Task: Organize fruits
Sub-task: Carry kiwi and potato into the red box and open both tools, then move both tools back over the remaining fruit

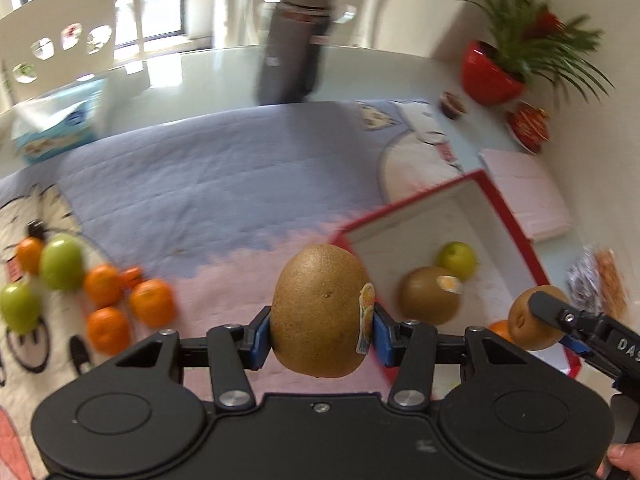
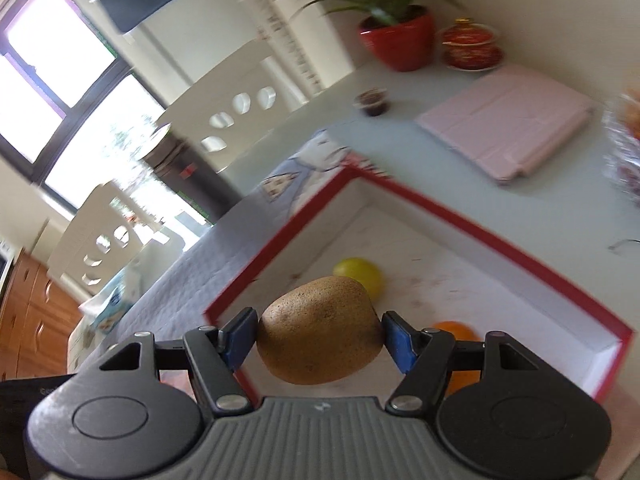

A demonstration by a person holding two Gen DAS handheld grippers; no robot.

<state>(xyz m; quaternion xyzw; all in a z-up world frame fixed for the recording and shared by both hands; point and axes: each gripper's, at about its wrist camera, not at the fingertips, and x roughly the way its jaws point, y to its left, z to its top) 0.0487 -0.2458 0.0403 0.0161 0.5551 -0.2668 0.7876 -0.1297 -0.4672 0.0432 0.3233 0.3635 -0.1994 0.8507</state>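
Note:
My left gripper is shut on a brown kiwi with a sticker on its side, held above the pink part of the cloth just left of the red-rimmed white box. The box holds another kiwi, a green fruit and an orange. My right gripper is shut on a second kiwi over the box's near corner, where a green fruit and an orange lie. That gripper and its kiwi show at the left view's right edge.
Several oranges and two green fruits lie on the cloth at the left. A dark flask, a tissue pack, a red plant pot, a red lidded bowl, a small cup and a pink folder stand around the box.

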